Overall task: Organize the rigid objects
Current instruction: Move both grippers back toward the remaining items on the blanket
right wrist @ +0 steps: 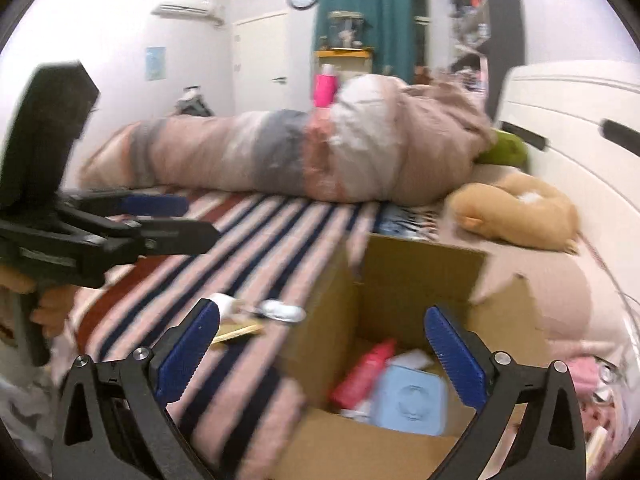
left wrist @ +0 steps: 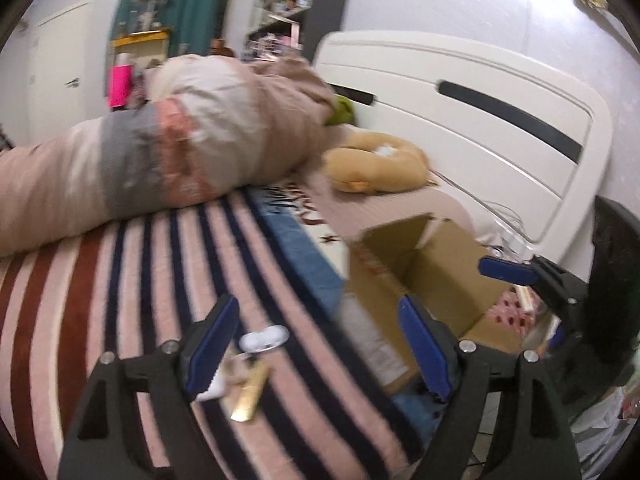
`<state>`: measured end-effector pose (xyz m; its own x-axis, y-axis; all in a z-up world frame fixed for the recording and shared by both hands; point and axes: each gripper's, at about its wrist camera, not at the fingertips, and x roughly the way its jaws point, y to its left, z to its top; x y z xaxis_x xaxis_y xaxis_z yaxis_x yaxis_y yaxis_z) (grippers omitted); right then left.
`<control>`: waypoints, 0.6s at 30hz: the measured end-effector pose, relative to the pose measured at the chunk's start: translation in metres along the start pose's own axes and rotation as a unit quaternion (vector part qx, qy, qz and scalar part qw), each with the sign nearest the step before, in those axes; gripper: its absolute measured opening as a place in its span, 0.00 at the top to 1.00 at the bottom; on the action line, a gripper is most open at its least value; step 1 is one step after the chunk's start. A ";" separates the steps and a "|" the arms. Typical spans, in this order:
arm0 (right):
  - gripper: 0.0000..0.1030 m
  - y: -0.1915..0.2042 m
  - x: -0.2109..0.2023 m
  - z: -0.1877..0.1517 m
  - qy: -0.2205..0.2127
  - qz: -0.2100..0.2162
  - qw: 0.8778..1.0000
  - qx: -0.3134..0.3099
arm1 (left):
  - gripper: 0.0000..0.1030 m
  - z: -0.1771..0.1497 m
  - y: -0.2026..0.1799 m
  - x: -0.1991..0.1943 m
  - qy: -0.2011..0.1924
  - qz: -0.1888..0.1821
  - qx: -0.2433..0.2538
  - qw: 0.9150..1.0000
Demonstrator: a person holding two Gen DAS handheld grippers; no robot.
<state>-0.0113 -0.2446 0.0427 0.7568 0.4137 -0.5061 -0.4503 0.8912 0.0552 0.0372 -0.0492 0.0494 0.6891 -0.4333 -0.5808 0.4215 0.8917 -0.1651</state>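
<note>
An open cardboard box (right wrist: 416, 276) stands on the striped bed; it also shows in the left wrist view (left wrist: 420, 264). Inside lie a red bottle (right wrist: 362, 372) and a light blue case (right wrist: 410, 400). Small loose items lie on the bedspread left of the box: a flat gold piece (left wrist: 250, 398), a silvery white oval object (left wrist: 264, 338) and a white piece (left wrist: 214, 386). My left gripper (left wrist: 316, 348) is open and empty just above these items. My right gripper (right wrist: 320, 350) is open and empty over the box's near left wall.
A rolled pink and grey duvet (right wrist: 288, 156) lies across the bed behind. A tan plush pillow (right wrist: 520, 216) and a green plush (right wrist: 506, 150) sit by the white headboard (left wrist: 460, 120). Pink clothing (right wrist: 584, 376) lies right of the box.
</note>
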 end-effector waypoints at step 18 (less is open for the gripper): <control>0.16 0.085 0.170 -0.063 0.194 0.098 0.976 0.024 | 0.20 -0.091 0.141 0.054 0.039 0.038 -0.055 0.997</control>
<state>0.0489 -0.1102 -0.0930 0.4178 0.4836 -0.7691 -0.5389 0.8135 0.2188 0.0798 0.0652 -0.0780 0.6671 -0.3573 -0.6537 0.3001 0.9320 -0.2031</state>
